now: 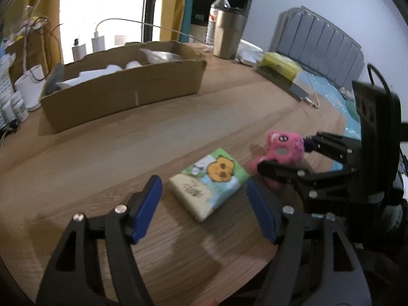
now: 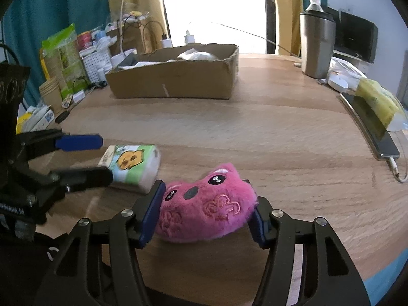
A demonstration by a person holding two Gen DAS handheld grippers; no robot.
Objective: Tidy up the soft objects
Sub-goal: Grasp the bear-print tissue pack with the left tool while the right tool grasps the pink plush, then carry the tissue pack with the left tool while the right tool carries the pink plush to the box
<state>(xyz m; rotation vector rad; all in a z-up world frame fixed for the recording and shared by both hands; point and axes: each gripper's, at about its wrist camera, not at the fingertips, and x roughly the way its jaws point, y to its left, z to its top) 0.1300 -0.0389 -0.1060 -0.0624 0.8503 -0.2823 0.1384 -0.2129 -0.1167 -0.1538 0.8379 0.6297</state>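
Observation:
A pink plush toy point(image 2: 206, 204) sits between the blue pads of my right gripper point(image 2: 204, 211), which is shut on it just above the wooden table point(image 2: 255, 132). The toy also shows in the left wrist view point(image 1: 283, 150). A tissue pack point(image 1: 209, 182) with an orange cartoon face lies flat on the table. My left gripper point(image 1: 206, 204) is open and straddles the pack's near end without touching it. In the right wrist view the pack point(image 2: 132, 165) lies between the left gripper's fingers point(image 2: 79, 142).
An open cardboard box point(image 2: 173, 74) with white items inside stands at the back of the table. A steel tumbler point(image 2: 317, 46) and water bottle stand at the back right. A phone point(image 2: 369, 125) and yellow pack lie at the right edge. Clutter crowds the left side.

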